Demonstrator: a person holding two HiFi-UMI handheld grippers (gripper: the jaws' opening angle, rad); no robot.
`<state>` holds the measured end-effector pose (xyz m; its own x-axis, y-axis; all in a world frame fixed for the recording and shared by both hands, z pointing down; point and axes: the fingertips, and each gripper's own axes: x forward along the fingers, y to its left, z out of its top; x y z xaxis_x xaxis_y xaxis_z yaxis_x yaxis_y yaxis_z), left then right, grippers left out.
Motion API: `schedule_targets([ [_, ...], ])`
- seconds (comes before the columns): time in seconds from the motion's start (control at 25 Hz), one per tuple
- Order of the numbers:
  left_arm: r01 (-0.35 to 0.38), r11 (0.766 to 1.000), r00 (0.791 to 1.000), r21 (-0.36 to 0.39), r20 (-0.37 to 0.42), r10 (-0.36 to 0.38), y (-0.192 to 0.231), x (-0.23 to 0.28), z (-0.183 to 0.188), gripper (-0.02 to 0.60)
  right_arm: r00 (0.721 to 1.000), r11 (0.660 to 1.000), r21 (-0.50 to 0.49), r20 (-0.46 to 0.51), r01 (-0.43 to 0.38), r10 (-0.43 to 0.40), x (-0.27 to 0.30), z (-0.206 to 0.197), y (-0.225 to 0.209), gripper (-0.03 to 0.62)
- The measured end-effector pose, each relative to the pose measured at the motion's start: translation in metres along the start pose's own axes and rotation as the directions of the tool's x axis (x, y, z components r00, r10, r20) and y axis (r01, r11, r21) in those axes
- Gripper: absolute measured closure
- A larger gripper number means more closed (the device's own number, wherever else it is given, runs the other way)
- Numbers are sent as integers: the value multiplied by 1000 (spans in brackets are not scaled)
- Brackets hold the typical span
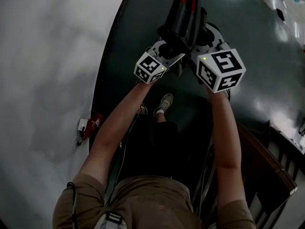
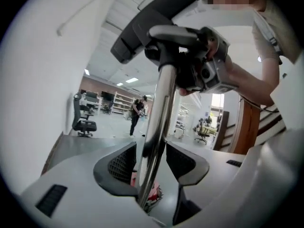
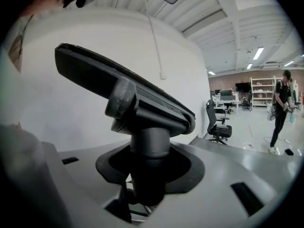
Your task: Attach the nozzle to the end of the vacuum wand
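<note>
My left gripper (image 2: 152,164) is shut on the chrome vacuum wand (image 2: 160,103), which runs up between its black pads. The wand's top end meets the neck of the black floor nozzle (image 2: 149,25); I cannot tell whether it is seated. My right gripper (image 3: 149,172) is shut on the nozzle's round neck, with the long black nozzle head (image 3: 126,91) slanting above it. In the head view both grippers, left (image 1: 167,56) and right (image 1: 206,41), are held close together in front of me, with the nozzle (image 1: 183,11) sticking out past them.
I stand on a dark green floor (image 1: 248,27) beside a white wall (image 1: 47,56). A small red and white item (image 1: 89,125) lies at the wall's foot. Wooden furniture (image 1: 267,171) is at my right. An office chair (image 3: 218,122) and a standing person (image 3: 280,110) are far off.
</note>
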<state>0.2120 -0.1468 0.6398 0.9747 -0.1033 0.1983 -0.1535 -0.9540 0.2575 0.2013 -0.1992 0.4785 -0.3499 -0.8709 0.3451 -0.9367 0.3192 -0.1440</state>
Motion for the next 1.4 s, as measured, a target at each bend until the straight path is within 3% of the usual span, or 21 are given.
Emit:
schedule_targets([
  [0.16,-155,986,985,-63,61,159,64,-111,-3,396,998,996,-60,5,-62,63,86,4,60,428],
  [0.36,-312,943,950,-116,-18,313,115,-223,-36,396,981,974,-131,-94,-183,171,187,-15,154,428],
  [0.44,-377,914,926,-152,-56,373,136,-270,-55,396,963,955,-170,-160,-244,217,231,-34,204,428],
  [0.64,-531,812,847,-242,-131,515,176,-404,-102,396,887,879,-239,-323,-413,329,323,-98,345,428],
  [0.8,-576,766,816,-285,-150,558,180,-476,-127,396,838,839,-262,-422,-478,345,365,-149,415,428],
  [1.04,-579,760,814,-295,-148,562,163,-515,-125,396,786,809,-270,-521,-522,333,393,-193,456,426],
  [1.16,-566,763,821,-312,-132,555,146,-525,-107,396,780,830,-233,-534,-507,326,373,-190,447,346],
  [1.28,-541,784,837,-306,-103,537,132,-531,-83,396,808,867,-199,-501,-457,310,333,-171,418,338],
  [1.4,-503,815,859,-288,-68,507,110,-528,-56,396,861,914,-161,-428,-372,275,274,-140,372,338],
])
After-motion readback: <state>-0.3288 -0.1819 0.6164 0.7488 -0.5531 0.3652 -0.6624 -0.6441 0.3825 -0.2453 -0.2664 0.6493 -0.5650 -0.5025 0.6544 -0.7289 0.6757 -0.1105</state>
